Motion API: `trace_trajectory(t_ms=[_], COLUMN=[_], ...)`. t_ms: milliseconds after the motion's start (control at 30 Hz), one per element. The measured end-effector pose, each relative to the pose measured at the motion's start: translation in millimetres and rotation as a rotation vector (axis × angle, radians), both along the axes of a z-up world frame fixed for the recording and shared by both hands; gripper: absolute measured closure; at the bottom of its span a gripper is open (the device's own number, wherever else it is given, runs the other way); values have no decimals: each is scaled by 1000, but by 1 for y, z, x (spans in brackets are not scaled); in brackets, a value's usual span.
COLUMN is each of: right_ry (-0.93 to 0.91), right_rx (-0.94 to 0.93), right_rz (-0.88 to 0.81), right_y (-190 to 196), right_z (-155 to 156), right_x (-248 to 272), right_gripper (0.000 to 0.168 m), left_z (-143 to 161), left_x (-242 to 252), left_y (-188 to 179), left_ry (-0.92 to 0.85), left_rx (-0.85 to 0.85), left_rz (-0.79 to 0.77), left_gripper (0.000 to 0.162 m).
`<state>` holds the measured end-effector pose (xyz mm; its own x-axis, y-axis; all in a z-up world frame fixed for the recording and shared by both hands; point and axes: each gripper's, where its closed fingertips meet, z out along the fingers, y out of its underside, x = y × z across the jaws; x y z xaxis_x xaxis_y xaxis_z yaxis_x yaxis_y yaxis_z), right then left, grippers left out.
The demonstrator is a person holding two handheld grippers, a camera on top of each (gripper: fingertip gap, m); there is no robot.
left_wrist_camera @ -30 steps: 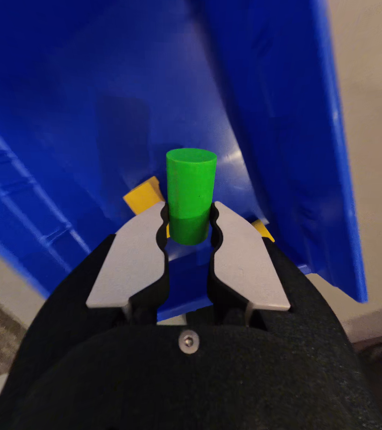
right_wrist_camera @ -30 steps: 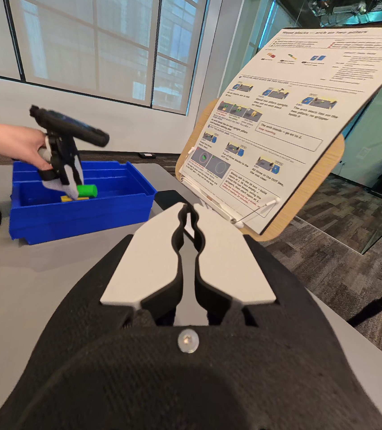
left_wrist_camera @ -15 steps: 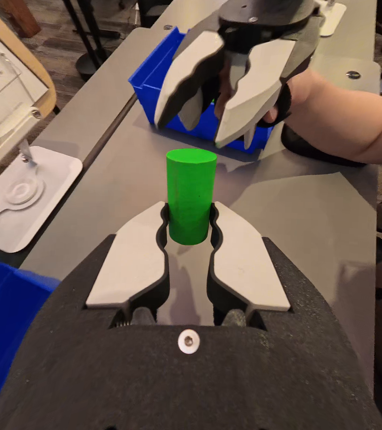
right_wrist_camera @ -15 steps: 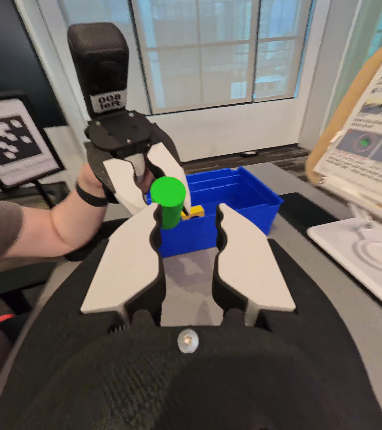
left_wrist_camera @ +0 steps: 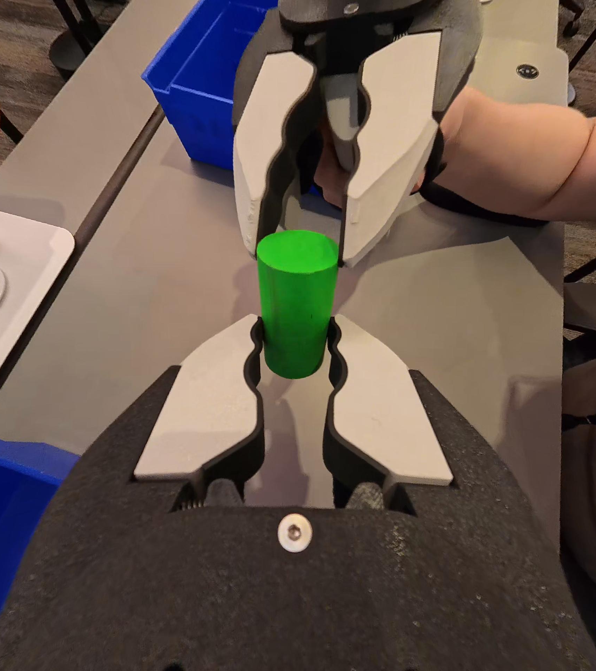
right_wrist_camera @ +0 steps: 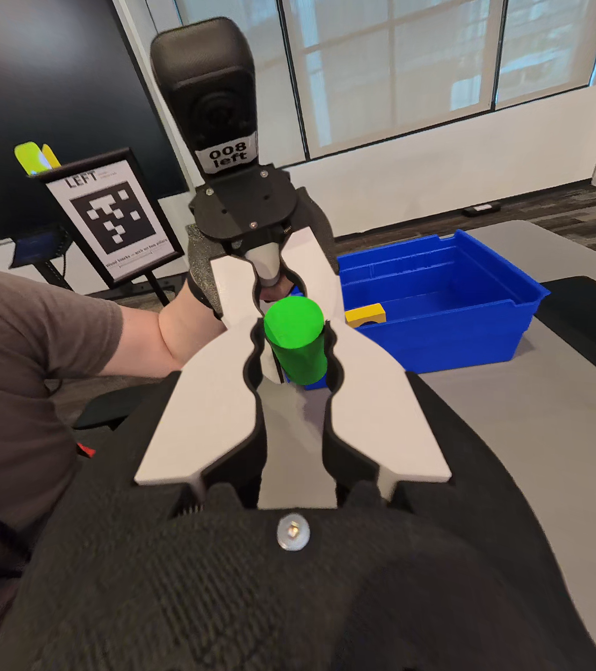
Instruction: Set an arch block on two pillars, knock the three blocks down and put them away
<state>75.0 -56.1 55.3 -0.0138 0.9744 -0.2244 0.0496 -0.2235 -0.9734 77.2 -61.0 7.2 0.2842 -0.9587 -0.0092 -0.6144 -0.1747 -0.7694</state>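
Closing in, the right gripper [left_wrist_camera: 296, 254] now brackets the top of the green cylinder [left_wrist_camera: 294, 308], jaws apart; half a second ago it hung back. The left gripper [left_wrist_camera: 294, 345] stays clamped on it above the table [left_wrist_camera: 144, 308]. Probably a handover; contact unclear.

Worktop [left_wrist_camera: 137, 290]: grey, flat, made of two slabs with a dark seam running between them.
White base plate [left_wrist_camera: 9, 283]: lies on the far slab at the left edge of the left wrist view, rounded corners, a round clear disc set in it.
Sign on a stand [right_wrist_camera: 107, 218]: black frame, white sheet with a black-and-white square marker, tilted back, standing on the floor beyond the worktop.
Windows [right_wrist_camera: 434, 65]: tall panes with dark frames above a white wall.
Dark panel [right_wrist_camera: 35, 90]: large, black, behind the sign.
Floor [left_wrist_camera: 9, 47]: dark, wood-patterned.
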Motion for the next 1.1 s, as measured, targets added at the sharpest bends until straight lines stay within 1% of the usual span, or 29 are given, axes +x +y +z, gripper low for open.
trace_trajectory(t_ms=[67,200,267,367,467,533,633,700,800,900,1100], right_ry=[-27,-37,-30,-51,-113,-154,-194,-233,-303,-319,-318], right_rx=[20,24,10,7,0,-13,-34,-23,23,41,-1], right_rz=[-15,-60,-91,-191,-303,-373,-432,-468,-514,-538,-560], right_y=[2,11,19,39,61,75,87,92,99,104,112], right_z=[-5,-10,-11,-19,-36,-49,-66,-78,-97,-110,-125], right_x=[-2,-1,1,8,14,18,20,19,18,15,18], right_gripper=[136,136,136,136,136,136,136,136,136,136,136], left_z=[-4,-11,-13,-10,-4,-5,-6,-9,-20,-35,-53], left_x=[-2,-9,-15,-29,-54,-79,-122,-146,-174,-193,-189], left_y=[3,11,15,22,28,27,32,31,26,18,8], left_ry=[18,51,64,81,128,203,328,385,460,521,526], left_rx=[8,13,3,14,44,50,104,102,92,36,-49], left_rz=[5,39,56,93,147,178,266,296,289,267,173], left_gripper=[126,108,103,104,104,106,107,115,115,114,109])
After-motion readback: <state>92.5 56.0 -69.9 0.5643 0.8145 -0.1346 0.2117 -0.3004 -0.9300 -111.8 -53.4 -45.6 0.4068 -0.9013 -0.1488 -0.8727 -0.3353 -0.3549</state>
